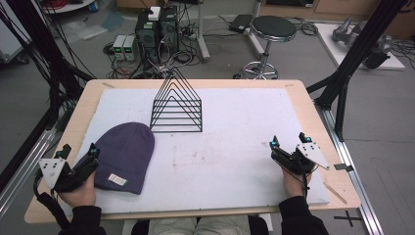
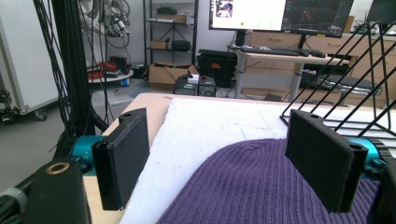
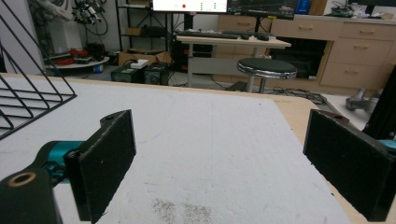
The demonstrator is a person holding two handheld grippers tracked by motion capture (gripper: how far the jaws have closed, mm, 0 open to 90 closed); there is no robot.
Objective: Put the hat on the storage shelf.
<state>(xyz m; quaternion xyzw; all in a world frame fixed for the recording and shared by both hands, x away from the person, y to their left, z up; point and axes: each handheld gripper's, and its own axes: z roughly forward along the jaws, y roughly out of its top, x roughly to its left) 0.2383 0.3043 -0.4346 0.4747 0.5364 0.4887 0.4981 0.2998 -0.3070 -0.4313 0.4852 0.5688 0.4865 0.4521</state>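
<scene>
I see a purple hat (image 1: 123,155) lying flat on the white mat (image 1: 230,147), near the left front part of the table (image 1: 313,117). It is a knit hat, and a small white tag (image 1: 117,179) sits near its bottom edge. My left gripper (image 1: 78,157) is just beside the hat on its left side, and one jaw looks close to touching the hat's edge. In the left gripper view, the left gripper (image 2: 229,163) has its jaws spread wide, with nothing between them but the hat (image 2: 261,186) lying below. One jaw is over the hat and the other is out over the mat edge and the wood. Behind the hat stands a black wire rack (image 1: 176,105) shaped like a row of triangles, near the middle back of the mat. The hat and the rack are near each other but not touching. My right gripper (image 1: 288,147) is well apart from the hat, over at the right front of the mat. In the right gripper view, the right gripper (image 3: 219,163) has its jaws spread wide too, with just bare white mat (image 3: 210,140) between them. The rack (image 3: 28,98) shows at the left side there. A hand holds each gripper from below, with dark sleeves at the table's front edge. Past the table I see a round black stool (image 1: 273,28) on the grey floor.
</scene>
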